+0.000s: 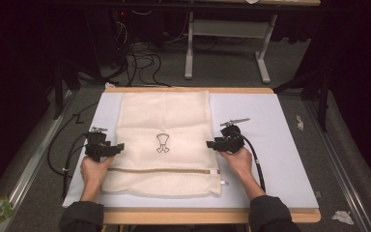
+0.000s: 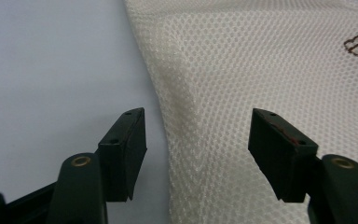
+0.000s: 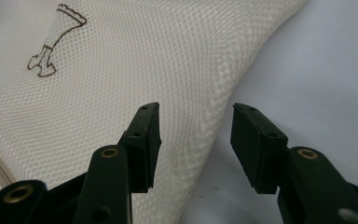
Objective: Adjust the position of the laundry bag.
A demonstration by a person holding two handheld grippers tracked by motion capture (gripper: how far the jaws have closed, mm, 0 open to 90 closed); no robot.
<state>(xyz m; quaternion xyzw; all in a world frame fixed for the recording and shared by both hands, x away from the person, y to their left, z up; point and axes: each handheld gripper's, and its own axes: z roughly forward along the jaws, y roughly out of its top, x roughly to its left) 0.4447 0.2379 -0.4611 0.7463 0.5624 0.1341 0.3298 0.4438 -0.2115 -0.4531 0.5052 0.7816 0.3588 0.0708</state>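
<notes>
A cream mesh laundry bag with a small dark outline motif (image 1: 164,140) lies flat across the middle of the pale blue-topped bench (image 1: 270,145), its zipper end toward the near edge. The left claw (image 1: 118,147) sits at the bag's left edge, jaws wide apart, straddling that edge with mesh between them. The right claw (image 1: 211,144) mirrors it at the bag's right edge, jaws likewise apart over the seam. Both hands rest low on the bench.
</notes>
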